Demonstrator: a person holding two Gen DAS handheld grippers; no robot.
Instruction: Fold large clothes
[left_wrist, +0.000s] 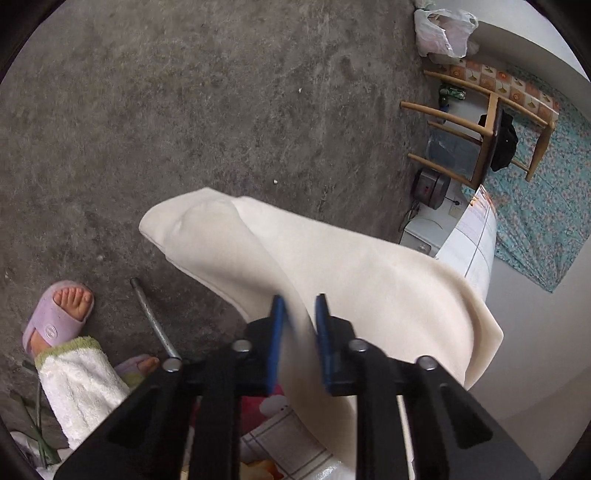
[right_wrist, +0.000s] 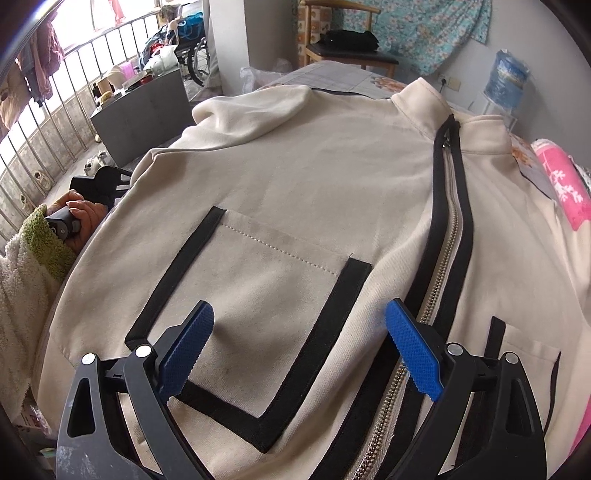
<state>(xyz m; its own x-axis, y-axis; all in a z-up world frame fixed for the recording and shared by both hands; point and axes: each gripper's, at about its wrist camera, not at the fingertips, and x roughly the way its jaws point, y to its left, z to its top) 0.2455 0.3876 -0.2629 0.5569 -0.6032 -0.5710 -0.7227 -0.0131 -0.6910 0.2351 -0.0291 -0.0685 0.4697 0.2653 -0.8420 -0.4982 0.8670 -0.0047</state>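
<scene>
only the left wrist view shows the left tongs (left_wrist: 299, 325) clamped on the cream jacket (right_wrist: 295, 177) sleeve (left_wrist: 295, 258) above the floor (left_wrist: 184, 110); right tongs (right_wrist: 299, 347) hover wide apart, empty, over the jacket's pocket (right_wrist: 258, 295) on the bed (right_wrist: 332, 75).

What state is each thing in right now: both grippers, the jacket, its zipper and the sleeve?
Left gripper: shut on the sleeve.
Right gripper: open, empty, above the jacket front.
Jacket: spread front up on the bed, not yet folded.
Zipper: closed up to near the collar.
Sleeve: hanging past the bed edge above the floor, pinched between the left gripper's pads.
Chest pocket: flat.
</scene>
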